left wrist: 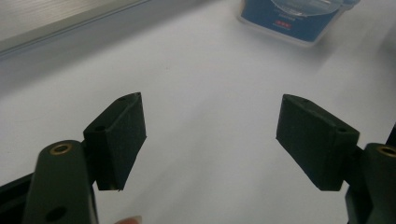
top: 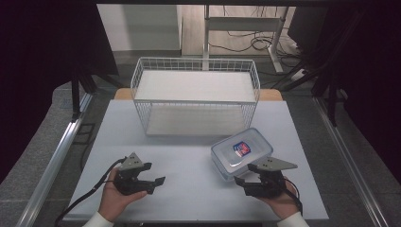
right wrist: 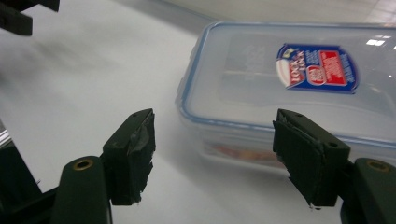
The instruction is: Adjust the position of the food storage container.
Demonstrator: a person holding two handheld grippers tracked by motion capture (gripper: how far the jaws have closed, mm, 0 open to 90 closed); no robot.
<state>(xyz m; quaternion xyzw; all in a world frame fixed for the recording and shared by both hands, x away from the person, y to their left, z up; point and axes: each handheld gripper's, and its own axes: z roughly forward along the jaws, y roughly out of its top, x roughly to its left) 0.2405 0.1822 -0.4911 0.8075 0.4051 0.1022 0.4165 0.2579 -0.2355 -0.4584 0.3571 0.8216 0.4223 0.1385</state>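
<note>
A clear plastic container (top: pixel 241 153) with a blue-rimmed lid and a blue and red label sits at the table's right, lid on. My right gripper (top: pixel 247 176) is held low just in front of its near corner, jaws open. In the right gripper view the container (right wrist: pixel 299 84) lies just beyond the right gripper (right wrist: pixel 215 137), and neither pad touches it. My left gripper (top: pixel 153 174) rests near the front left of the table, open, with nothing between its jaws. In the left gripper view the left gripper (left wrist: pixel 210 133) points across bare table toward the container (left wrist: pixel 299 21) far off.
A white wire two-level basket shelf (top: pixel 195 101) stands at the back middle of the white table (top: pixel 189 156). Metal rails run along both sides of the table. A desk frame and cables lie on the floor behind.
</note>
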